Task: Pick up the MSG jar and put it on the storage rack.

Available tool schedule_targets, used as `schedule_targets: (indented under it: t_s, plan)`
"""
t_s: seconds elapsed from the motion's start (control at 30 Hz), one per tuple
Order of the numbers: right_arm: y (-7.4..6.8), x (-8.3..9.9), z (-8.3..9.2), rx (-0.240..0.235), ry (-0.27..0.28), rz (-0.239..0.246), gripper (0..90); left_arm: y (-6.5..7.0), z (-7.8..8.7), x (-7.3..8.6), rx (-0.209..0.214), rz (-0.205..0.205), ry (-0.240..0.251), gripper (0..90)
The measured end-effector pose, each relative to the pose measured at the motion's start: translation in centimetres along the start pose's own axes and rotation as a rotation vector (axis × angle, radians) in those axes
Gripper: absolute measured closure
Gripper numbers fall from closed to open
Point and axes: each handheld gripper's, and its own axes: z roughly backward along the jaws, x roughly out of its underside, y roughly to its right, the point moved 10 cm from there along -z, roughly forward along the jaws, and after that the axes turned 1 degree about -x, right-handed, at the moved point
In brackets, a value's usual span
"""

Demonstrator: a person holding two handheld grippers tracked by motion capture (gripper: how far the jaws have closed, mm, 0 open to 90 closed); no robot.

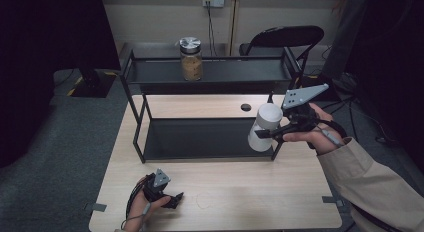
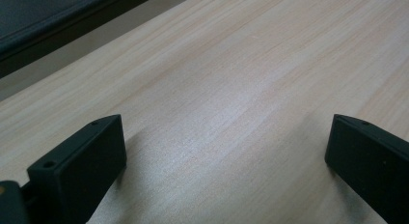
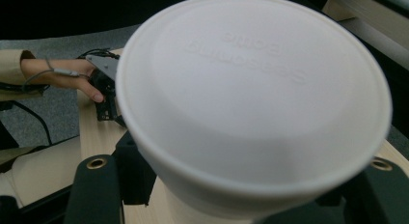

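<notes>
The right claw (image 1: 267, 134) grips a white container (image 1: 265, 127), a tall cylinder with a white lid, and holds it in the air off the counter (image 1: 225, 192). In the high view the container hangs tilted just in front of the right end of a black two-tier rack (image 1: 200, 137), beside the rack's front right leg, its lid end leaning up and toward the rack. The jaws press on either side of the container's body, below the lid, so the claw is closed firmly on it, with the person's right hand (image 1: 310, 132) behind, coming in from the right in a beige sleeve.

In the right gripper view the lid (image 3: 255, 93) faces the camera at close range, with raised lettering on it too faint to read, and the two black jaws flank the body underneath it.

The left claw (image 1: 172, 199) rests low at the near left part of the counter, well apart from the container. In the left gripper view its jaws stand wide apart with bare wood between them, holding nothing.

On the rack's upper shelf stands a glass jar (image 1: 191, 59) with a metal lid and brownish contents, well away from both claws.
</notes>
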Motion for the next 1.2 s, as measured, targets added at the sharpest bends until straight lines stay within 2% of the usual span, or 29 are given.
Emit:
schedule_targets:
  t_s: [0.3, 0.9, 1.2]
  plan:
    - [0.6, -2.3, 0.2, -0.006, 0.0, -0.019, 34.2, 0.0, 0.0, 0.0, 0.0, 0.0, -0.001, 0.0]
    - [2.4, -9.0, 0.9, 0.066, -0.014, -0.031, 34.3, 0.0, 0.0, 0.0, 0.0, -0.002, -0.001, 0.0]
    - [3.6, -12.0, 0.3, 0.102, -0.023, -0.047, 34.3, 0.0, 0.0, 0.0, -0.001, 0.0, 0.0, 0.0]
